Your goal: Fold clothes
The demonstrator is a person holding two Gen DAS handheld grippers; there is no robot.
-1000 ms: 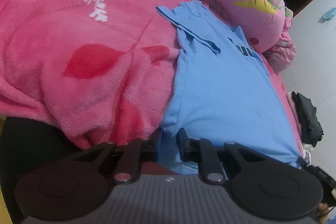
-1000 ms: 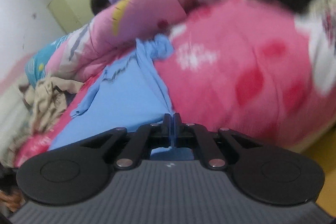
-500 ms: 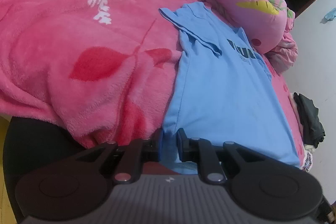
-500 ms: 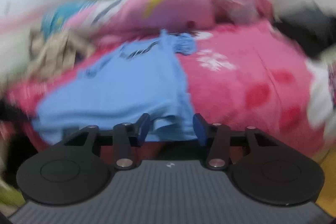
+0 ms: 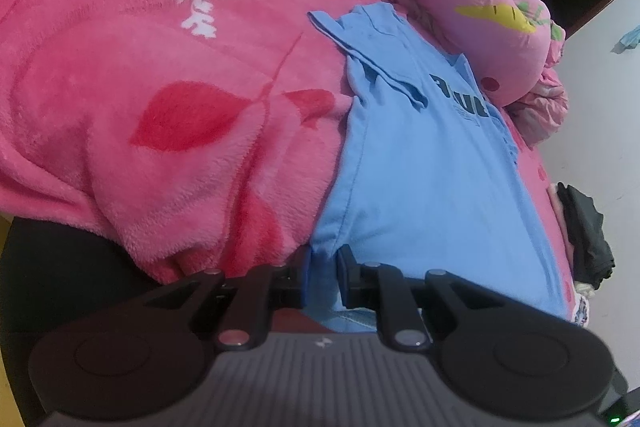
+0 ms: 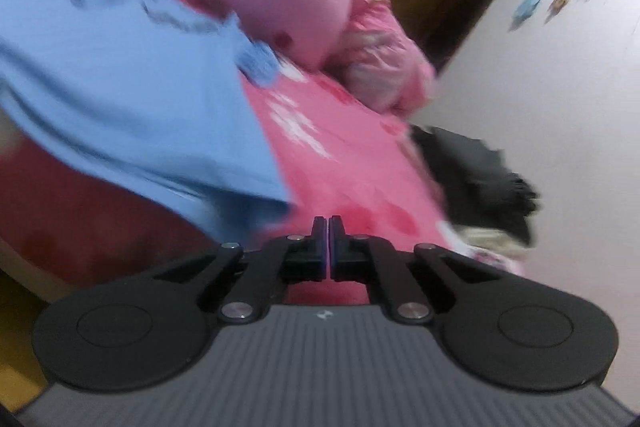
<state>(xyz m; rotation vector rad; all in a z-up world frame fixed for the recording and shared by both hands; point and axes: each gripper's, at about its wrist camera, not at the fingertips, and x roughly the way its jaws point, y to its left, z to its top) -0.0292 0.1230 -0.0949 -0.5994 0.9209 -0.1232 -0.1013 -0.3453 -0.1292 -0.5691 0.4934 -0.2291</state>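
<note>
While the blue T-shirt (image 5: 432,163) lies flat on the pink blanket (image 5: 160,99), the left gripper (image 5: 323,267) pinches its near hem corner. From the right wrist, blurred, the right gripper (image 6: 329,227) is clenched on nothing, just beside the shirt's other hem corner.

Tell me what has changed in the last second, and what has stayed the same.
The right gripper let go of the blue T-shirt: shut on the hem a second ago, its jaws opened, then shut again on nothing. It swung to the right, off the shirt's corner, over the pink blanket. The left gripper stayed at the hem with cloth between its jaws, and the shirt stayed flat on the bed.
</note>
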